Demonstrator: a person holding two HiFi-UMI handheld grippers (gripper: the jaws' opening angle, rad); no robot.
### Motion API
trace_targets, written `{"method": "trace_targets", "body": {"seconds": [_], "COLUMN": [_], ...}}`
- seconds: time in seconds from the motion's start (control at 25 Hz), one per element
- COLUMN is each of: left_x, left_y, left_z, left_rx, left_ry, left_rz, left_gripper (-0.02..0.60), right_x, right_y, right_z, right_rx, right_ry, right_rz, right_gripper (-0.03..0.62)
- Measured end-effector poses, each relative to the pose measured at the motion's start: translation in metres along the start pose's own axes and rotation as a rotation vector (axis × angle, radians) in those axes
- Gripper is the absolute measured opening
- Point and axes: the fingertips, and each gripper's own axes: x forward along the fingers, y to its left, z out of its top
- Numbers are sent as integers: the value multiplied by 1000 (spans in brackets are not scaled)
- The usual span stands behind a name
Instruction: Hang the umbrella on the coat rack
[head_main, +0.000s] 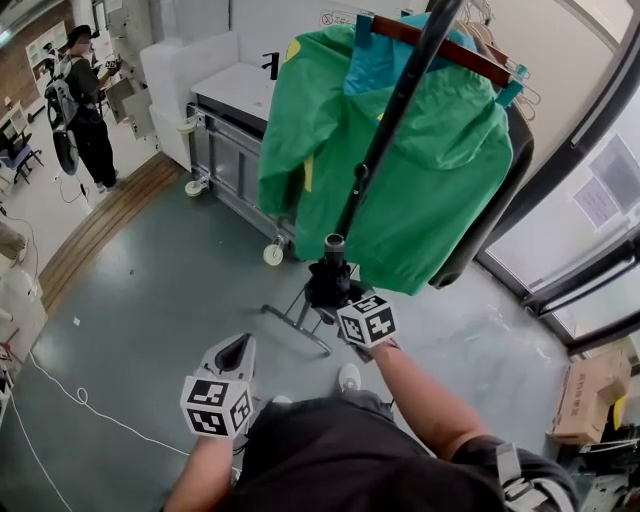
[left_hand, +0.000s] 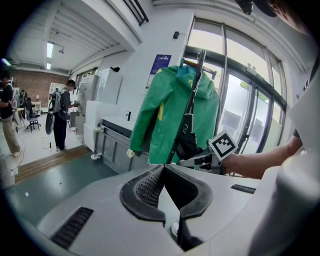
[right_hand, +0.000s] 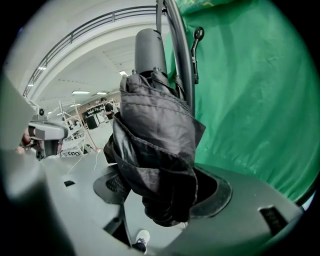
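A folded black umbrella (head_main: 327, 284) hangs upright against the dark pole of the coat rack (head_main: 396, 110), handle up, just below a green jacket (head_main: 420, 190) on a wooden hanger. My right gripper (head_main: 336, 300) reaches in at the umbrella's lower end. In the right gripper view the bunched fabric of the umbrella (right_hand: 157, 150) lies between wide-spread jaws of the right gripper (right_hand: 165, 189), with a gap showing at the right pad. My left gripper (head_main: 237, 352) is held low and back, its jaws (left_hand: 163, 170) together and empty, facing the umbrella (left_hand: 187, 145).
The rack's metal legs (head_main: 300, 322) spread over the grey floor. A white counter (head_main: 235, 90) stands behind the jacket, glass doors (head_main: 600, 200) to the right, a cardboard box (head_main: 590, 395) at lower right. A person with a backpack (head_main: 80, 100) stands far left. A cable (head_main: 90, 405) trails on the floor.
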Motion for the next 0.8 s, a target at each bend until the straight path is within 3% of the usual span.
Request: {"method": "trace_targets", "body": {"seconds": [0.8], "left_x": [15], "left_y": [-4], "left_z": [6], "left_rx": [18], "left_ry": [10], "left_rz": [-52], "left_gripper": [15], "right_x": [-33], "right_y": [1], "right_z": [-4], "right_rx": [26], "right_ry": [-40], "right_rz": [-55], "right_gripper": [285]}}
